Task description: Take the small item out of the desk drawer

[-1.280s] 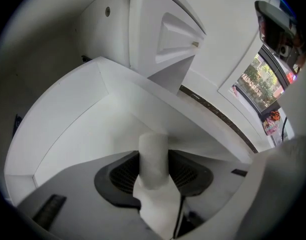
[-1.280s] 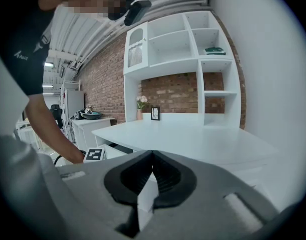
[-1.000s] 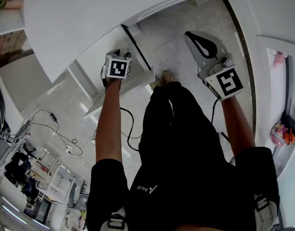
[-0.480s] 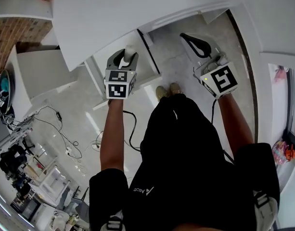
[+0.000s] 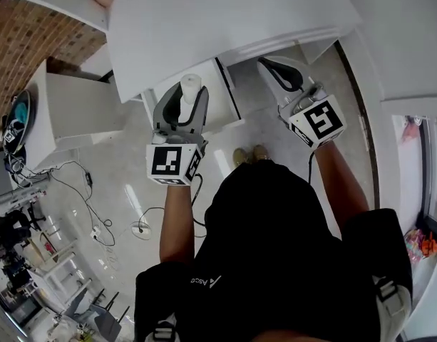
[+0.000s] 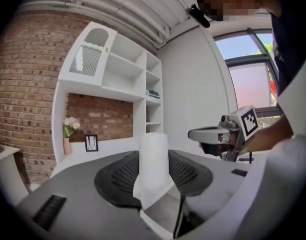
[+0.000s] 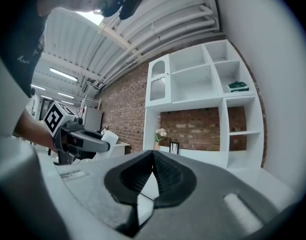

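Note:
My left gripper (image 5: 181,92) is shut on a small white cylinder (image 5: 190,90), which stands upright between its dark pads (image 6: 124,173). In the left gripper view the white cylinder (image 6: 153,159) rises above the jaws. The gripper is held up level in front of the white desk top (image 5: 225,13), above the white drawer (image 5: 219,112) under it. My right gripper (image 5: 274,65) is to the right at about the same height. Its jaws meet at the tips in the right gripper view (image 7: 153,156), with nothing between them.
A white shelf unit (image 6: 118,79) stands against a brick wall behind the desk. A vase of flowers (image 6: 69,129) and a small picture frame (image 6: 91,143) stand on it. Cables (image 5: 97,205) lie on the floor at the left. The person's feet (image 5: 250,153) are by the drawer.
Both grippers have risen. The left one came up from the drawer with the white cylinder and tipped from pointing down to roughly level. The right one rose less.

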`<state>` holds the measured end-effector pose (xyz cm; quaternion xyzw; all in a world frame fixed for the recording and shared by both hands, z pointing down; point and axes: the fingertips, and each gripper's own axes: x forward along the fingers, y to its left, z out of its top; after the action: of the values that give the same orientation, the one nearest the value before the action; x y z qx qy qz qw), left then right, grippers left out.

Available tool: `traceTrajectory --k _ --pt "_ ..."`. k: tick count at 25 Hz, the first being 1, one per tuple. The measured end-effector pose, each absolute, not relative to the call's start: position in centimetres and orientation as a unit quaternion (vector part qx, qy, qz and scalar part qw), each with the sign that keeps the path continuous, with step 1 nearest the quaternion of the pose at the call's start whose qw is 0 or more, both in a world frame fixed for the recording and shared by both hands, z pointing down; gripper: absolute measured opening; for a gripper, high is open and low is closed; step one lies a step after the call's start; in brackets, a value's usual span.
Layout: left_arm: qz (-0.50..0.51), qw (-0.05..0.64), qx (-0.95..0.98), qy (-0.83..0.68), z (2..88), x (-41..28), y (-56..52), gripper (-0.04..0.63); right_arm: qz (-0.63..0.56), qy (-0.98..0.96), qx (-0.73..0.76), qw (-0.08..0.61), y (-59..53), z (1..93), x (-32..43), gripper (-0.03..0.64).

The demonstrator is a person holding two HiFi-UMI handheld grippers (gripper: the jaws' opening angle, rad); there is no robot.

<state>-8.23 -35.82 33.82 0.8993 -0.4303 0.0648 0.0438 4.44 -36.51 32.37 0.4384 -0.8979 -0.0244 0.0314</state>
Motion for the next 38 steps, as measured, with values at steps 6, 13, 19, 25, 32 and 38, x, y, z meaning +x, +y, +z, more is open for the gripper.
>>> traceTrajectory --k 6,13,19,25,32,38 --pt "-0.004 0.001 0.894 -0.449 27.2 -9.3 -33.2 0.173 -0.029 -0.908 0.418 -0.001 -34.4 29.2 2.9 0.002" --pt "-0.041 -0.038 0.89 -0.452 24.0 -10.8 -31.0 0.173 -0.035 -0.916 0.399 -0.026 -32.1 26.8 0.9 0.0" --pt "-0.051 -0.053 0.888 -0.454 23.0 -11.0 -30.3 0.173 -0.049 -0.919 0.391 -0.03 -31.4 26.0 0.1 0.0" --pt "-0.051 -0.051 0.888 -0.454 23.2 -11.4 -29.9 0.173 -0.045 -0.918 0.393 -0.034 -30.9 26.2 -0.2 0.0" --pt "-0.054 -0.046 0.89 -0.45 23.0 -11.6 -29.9 0.173 -0.048 -0.917 0.394 -0.032 -30.8 25.8 -0.7 0.0" --pt "-0.056 -0.047 0.891 -0.447 22.8 -11.7 -30.1 0.173 -0.048 -0.916 0.397 -0.034 -31.0 25.7 -1.0 0.0"
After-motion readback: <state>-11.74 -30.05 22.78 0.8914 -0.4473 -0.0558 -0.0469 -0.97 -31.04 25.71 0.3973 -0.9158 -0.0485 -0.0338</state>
